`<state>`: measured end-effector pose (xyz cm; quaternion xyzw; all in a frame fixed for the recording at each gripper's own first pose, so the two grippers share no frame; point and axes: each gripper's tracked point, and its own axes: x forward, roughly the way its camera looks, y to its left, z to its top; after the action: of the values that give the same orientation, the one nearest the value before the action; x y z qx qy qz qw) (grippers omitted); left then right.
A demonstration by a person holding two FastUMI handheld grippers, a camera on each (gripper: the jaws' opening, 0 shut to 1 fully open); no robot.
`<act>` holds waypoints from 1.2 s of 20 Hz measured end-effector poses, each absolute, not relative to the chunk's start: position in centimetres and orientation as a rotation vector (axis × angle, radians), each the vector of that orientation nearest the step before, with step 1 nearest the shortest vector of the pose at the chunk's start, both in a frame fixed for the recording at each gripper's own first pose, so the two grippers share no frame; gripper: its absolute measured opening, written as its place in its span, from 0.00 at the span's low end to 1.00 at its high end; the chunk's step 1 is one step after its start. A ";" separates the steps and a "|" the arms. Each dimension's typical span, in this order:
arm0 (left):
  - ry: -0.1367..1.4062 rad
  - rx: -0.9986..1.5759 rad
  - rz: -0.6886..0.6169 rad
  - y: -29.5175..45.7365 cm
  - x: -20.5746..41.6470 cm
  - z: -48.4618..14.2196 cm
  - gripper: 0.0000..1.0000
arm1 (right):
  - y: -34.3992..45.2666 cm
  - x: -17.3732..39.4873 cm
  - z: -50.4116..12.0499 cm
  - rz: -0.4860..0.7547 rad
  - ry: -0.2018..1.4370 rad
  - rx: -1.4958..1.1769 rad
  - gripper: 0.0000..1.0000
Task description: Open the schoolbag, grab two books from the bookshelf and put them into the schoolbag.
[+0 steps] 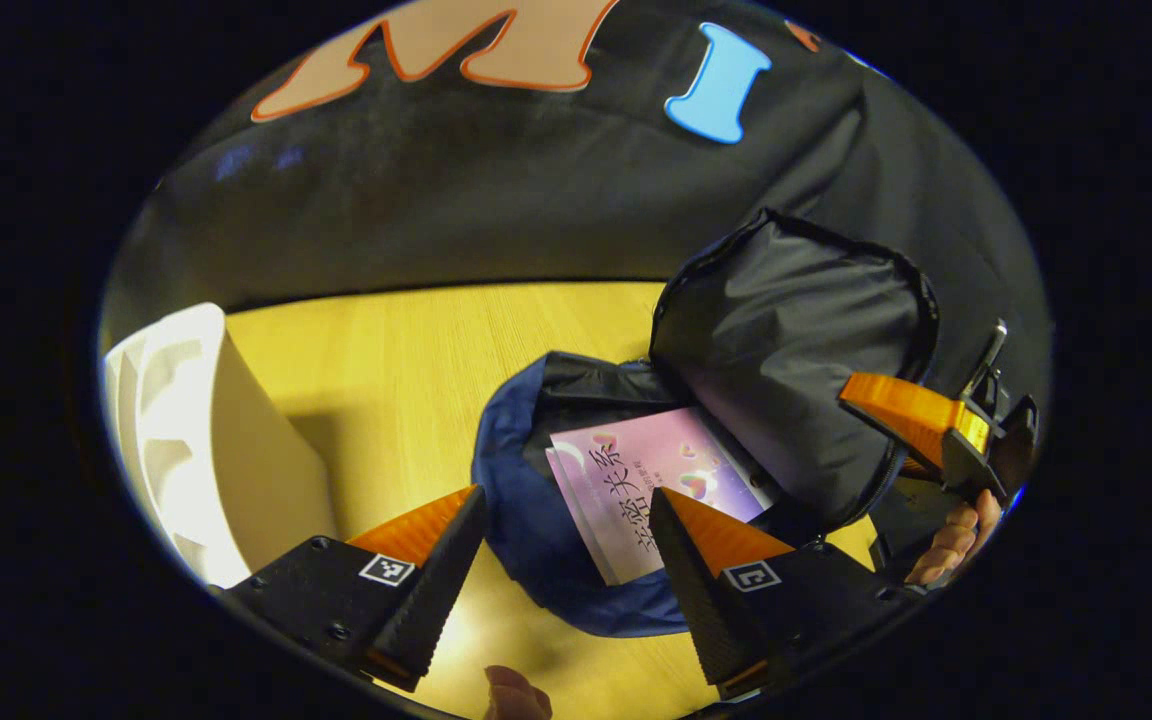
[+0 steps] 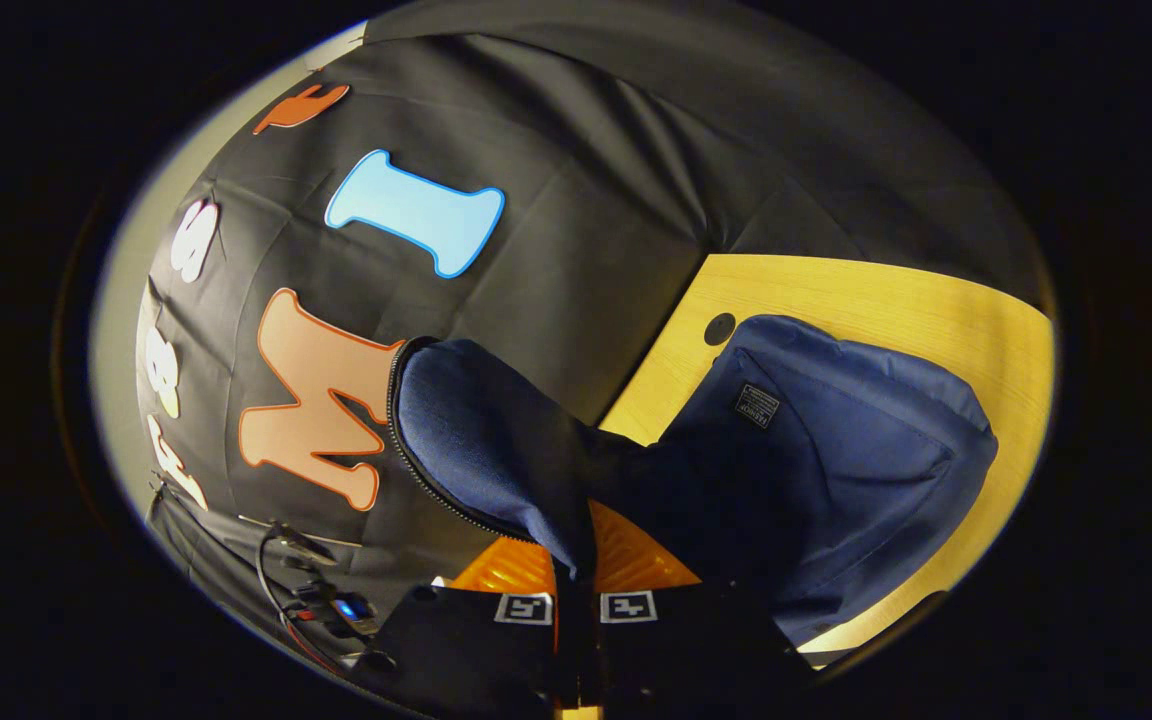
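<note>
The schoolbag (image 1: 536, 520) lies open on the bench (image 1: 406, 360), just ahead of the left claw (image 1: 566, 545), whose fingers stand apart and hold nothing. Between and just beyond those fingers, one book (image 1: 651, 480) with a pink-violet cover rests inside the bag's mouth, part of it overhanging the near rim, so it seems not fully seated. To that claw's right and above, the right claw (image 1: 921, 420) holds the bag's flap (image 1: 786, 340) lifted; in the right gripper view the right claw (image 2: 576, 570) has its fingers closed together on the flap's zippered edge (image 2: 476, 440), with the bag's body (image 2: 836, 440) beyond and to its right. To the left claw's far left stands a white bookshelf (image 1: 206, 440); what it holds cannot be told from here. By this reading one book is in and a second is yet to be fetched. Hazards: the flap is gripped by a thin fold of cloth, and a slip or slack would let it drop over the mouth and bar the next book; the overhanging book may slide out or block the second if it is not pushed deeper; a hard pull on the flap could drag the light bag across the bench.
</note>
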<state>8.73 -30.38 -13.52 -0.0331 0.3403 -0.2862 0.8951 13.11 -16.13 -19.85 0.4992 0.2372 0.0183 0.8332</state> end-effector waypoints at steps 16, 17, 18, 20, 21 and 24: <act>0.335 0.029 -0.418 -13.2 8.0 1.9 0.96 | -16.4 12.7 -19.9 0.030 0.503 1.046 0.03; 0.320 0.030 -0.398 -12.0 8.1 2.4 0.96 | -16.3 12.7 -20.0 0.031 0.505 1.044 0.04; 0.304 0.036 -0.379 -10.5 8.2 3.0 0.96 | -16.3 12.7 -20.0 0.032 0.508 1.041 0.03; 0.284 0.038 -0.352 -8.2 8.3 3.8 0.96 | -16.3 12.7 -20.0 0.029 0.508 1.036 0.04; 0.281 0.035 -0.340 -6.9 8.1 4.2 0.96 | -16.4 12.8 -20.0 0.027 0.507 1.034 0.04; 0.262 0.019 -0.286 -2.8 8.5 4.9 0.95 | -16.5 12.8 -19.8 0.024 0.508 1.022 0.03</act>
<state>8.55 -2.75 4.86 0.0095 0.1301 -0.1422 0.9812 12.80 -16.54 -19.82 0.4836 0.2402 0.0113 0.8416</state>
